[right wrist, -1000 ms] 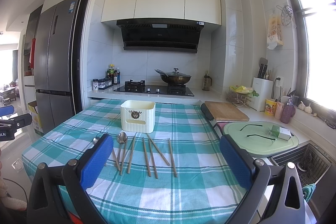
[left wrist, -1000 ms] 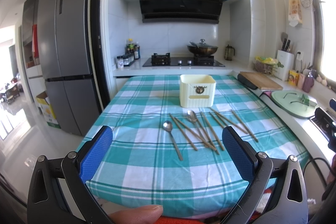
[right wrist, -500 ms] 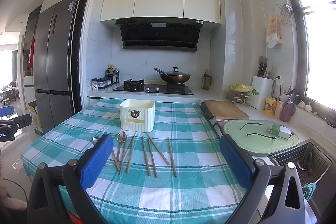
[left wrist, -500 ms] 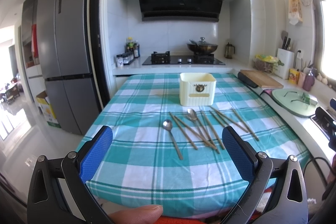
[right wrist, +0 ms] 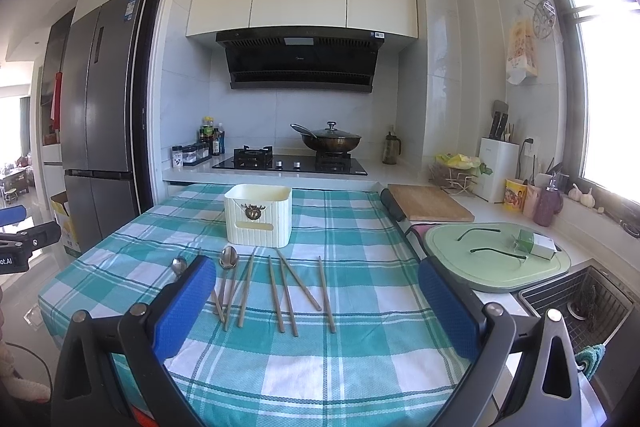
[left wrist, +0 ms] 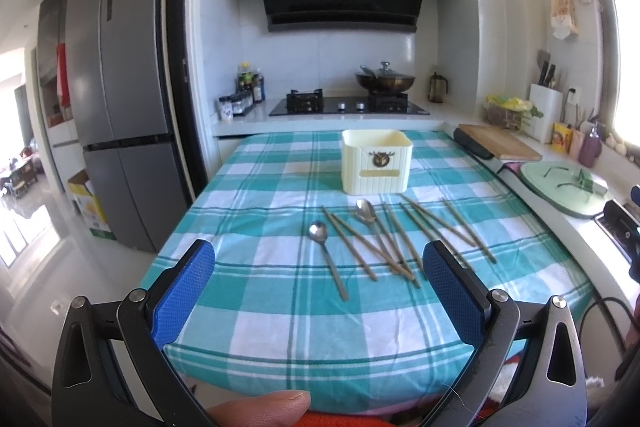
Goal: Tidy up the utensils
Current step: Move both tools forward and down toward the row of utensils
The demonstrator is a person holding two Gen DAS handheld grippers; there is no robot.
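Left gripper (left wrist: 320, 291) and right gripper (right wrist: 312, 307) both hover off the near table edge, jaws spread wide, holding nothing. Two spoons (left wrist: 325, 251) and loose chopsticks (right wrist: 280, 293) lie scattered on the teal checked tablecloth (left wrist: 260, 307). The cream holder box (left wrist: 376, 163) stands upright just behind them.

Both grippers, L (left wrist: 318, 291) & R (right wrist: 316, 311), fingers wide apart, empty, prob. level.
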